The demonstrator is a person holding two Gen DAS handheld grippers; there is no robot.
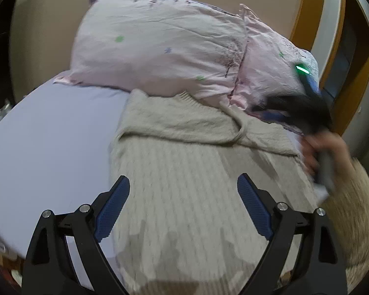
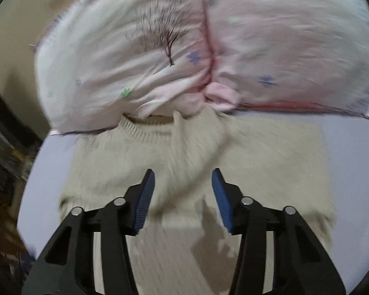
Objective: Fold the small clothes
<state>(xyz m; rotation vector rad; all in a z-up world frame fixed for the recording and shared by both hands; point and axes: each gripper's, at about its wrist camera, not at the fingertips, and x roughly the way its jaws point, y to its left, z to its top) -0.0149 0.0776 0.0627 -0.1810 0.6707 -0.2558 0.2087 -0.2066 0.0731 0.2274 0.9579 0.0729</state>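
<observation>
A cream knitted sweater lies on a lilac bed sheet, its collar toward the pillows and one sleeve folded across its chest. My left gripper is open and empty above the sweater's body. My right gripper is open and empty above the sweater, near the folded sleeve. The right gripper also shows blurred in the left wrist view, held by a hand at the sweater's right side.
Two pink printed pillows lie against the wall behind the sweater's collar. The lilac sheet stretches to both sides. A wooden door frame stands at the right. Dark furniture is at the left.
</observation>
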